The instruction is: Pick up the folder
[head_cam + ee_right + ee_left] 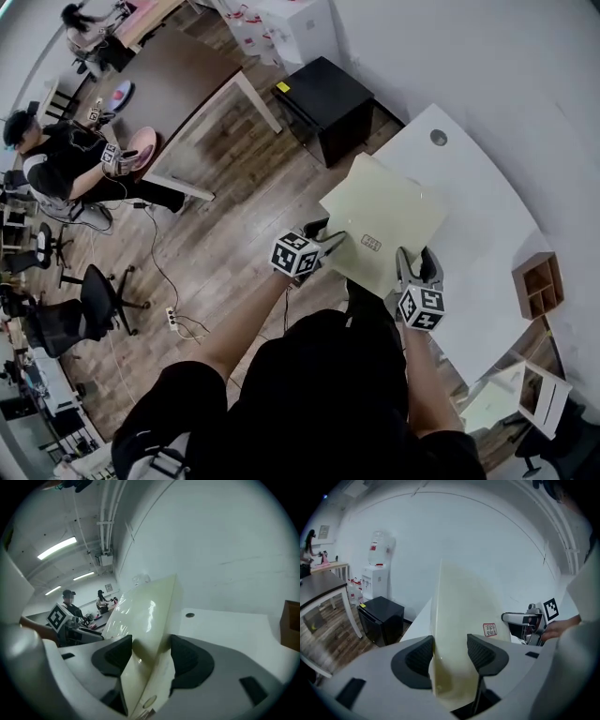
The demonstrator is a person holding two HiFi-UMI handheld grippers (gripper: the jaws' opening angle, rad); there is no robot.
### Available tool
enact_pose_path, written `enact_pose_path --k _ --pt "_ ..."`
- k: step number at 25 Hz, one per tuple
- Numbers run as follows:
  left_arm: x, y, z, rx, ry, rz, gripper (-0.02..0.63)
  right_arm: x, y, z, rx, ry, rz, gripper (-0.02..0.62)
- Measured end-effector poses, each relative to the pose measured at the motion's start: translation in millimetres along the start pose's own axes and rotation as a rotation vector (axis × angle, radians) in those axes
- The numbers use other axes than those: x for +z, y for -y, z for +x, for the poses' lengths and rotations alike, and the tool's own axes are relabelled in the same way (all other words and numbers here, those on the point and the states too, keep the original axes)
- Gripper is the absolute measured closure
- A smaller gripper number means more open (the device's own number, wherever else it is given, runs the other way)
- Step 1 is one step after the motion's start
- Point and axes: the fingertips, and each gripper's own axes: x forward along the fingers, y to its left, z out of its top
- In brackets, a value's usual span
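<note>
A wood floor (234, 187) spreads out to the left, and a white worktop (478, 206) stands along the wall. The pale yellow folder (380, 216) is held in the air over the worktop's near edge, tilted, with one corner pointing toward the wall. It looks nearly square, so I cannot tell its long axis. The left gripper (330, 240) and right gripper (417, 262) each pinch a near edge.

1. Folder (380, 225): pale creamy yellow, with a small label (490, 629), apparently white and red-edged.
2. Table (469, 187) under the folder: white.
3. Marker cubes (295, 253) beside the folder: black-and-white squares.
4. Cabinet (323, 98) beyond the folder: black.
5. Floor (234, 216): brown wood planks.
</note>
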Motion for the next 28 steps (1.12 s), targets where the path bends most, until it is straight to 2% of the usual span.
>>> enact_pose_path --k 8,14,22,28 --pt "-30 60 -44 -0.036 0.096 -0.040 0.365 3 -27 -81 -0.032 0.052 -0.096 0.322" --pt "-38 86 -57 -0.056 0.120 -0.038 0.365 9 -35 -113 -0.050 0.072 -0.175 0.322" --pt "-31 110 -57 -0.075 0.130 0.030 0.365 5 -23 -138 -0.080 0.096 -0.140 0.322" --pt "-21 140 -46 -0.122 0.138 0.067 0.365 10 -8 -172 -0.149 0.134 -0.139 0.322"
